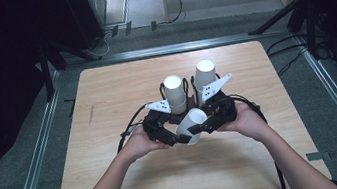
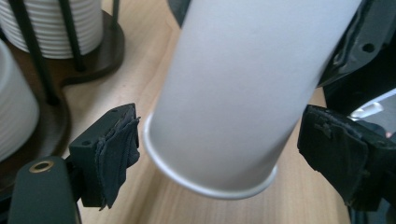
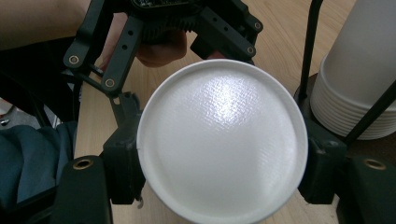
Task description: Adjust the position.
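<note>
A white paper cup point(image 1: 193, 121) lies on its side above the table's middle, between both grippers. My right gripper point(image 1: 200, 127) is shut on the paper cup; in the right gripper view its jaws press on either side of the cup's round base point(image 3: 222, 144). My left gripper point(image 1: 181, 138) is open around the cup's mouth end. In the left gripper view the cup's rim point(image 2: 210, 186) sits between the pads point(image 2: 116, 149) with small gaps. The right gripper view also shows the left gripper point(image 3: 187, 23) behind the cup.
Two stacks of white paper cups point(image 1: 175, 93) point(image 1: 204, 76) stand upside down in a dark holder point(image 2: 93, 56) with black rods, just behind the grippers. The wooden table point(image 1: 106, 98) has free room at left, right and front. Dark stands and cables lie on the floor around it.
</note>
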Tool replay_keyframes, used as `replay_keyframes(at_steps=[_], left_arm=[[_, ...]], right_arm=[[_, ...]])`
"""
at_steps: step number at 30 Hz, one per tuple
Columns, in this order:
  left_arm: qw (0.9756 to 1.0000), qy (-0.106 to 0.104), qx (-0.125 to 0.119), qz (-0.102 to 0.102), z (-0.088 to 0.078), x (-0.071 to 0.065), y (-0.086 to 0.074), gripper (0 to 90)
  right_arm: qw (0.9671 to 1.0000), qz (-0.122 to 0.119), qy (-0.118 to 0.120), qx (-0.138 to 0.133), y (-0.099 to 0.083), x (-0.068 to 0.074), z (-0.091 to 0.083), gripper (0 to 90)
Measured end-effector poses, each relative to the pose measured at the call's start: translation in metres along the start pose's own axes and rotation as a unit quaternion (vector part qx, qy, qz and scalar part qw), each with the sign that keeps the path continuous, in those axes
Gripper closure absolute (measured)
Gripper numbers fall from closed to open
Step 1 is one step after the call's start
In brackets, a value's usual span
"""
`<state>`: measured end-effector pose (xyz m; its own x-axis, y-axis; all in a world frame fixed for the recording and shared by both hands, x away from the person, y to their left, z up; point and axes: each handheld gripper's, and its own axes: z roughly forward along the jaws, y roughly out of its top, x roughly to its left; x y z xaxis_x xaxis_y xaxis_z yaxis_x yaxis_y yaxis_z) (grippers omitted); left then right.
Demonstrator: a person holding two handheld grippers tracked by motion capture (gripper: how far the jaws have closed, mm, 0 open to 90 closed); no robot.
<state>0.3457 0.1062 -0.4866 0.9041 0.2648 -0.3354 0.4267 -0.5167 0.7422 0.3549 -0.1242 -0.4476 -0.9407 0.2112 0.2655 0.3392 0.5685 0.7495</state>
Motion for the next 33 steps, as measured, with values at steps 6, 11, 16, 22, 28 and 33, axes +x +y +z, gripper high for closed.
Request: replay_keyframes(at_steps=[6,11,16,22,28,33], left_arm=[[1.0000,0.000,-0.001,0.004,0.003,-0.002,0.001,12.7],[0.9999,-0.002,-0.005,0.011,0.004,-0.004,0.001,13.9],[0.9994,0.004,-0.008,0.034,0.002,-0.007,0.001,22.7],[0.9992,0.005,0.009,0.039,0.002,-0.007,0.003,26.4],[0.9991,0.000,0.012,0.040,-0.001,-0.006,0.003,27.4],[0.9991,0.009,0.017,0.037,-0.009,-0.004,0.004,27.3]], right_arm=[[0.9999,0.004,0.012,-0.005,0.002,0.001,0.003,30.7],[0.9996,0.008,0.021,-0.015,0.003,0.001,0.003,30.7],[0.9993,0.019,0.025,-0.017,0.003,-0.001,0.002,30.8],[0.9993,0.025,0.026,-0.012,0.001,-0.003,0.003,31.1],[0.9993,0.022,0.030,-0.008,0.000,-0.005,0.001,28.7],[0.9997,0.014,0.020,-0.004,-0.002,-0.005,-0.002,26.5]])
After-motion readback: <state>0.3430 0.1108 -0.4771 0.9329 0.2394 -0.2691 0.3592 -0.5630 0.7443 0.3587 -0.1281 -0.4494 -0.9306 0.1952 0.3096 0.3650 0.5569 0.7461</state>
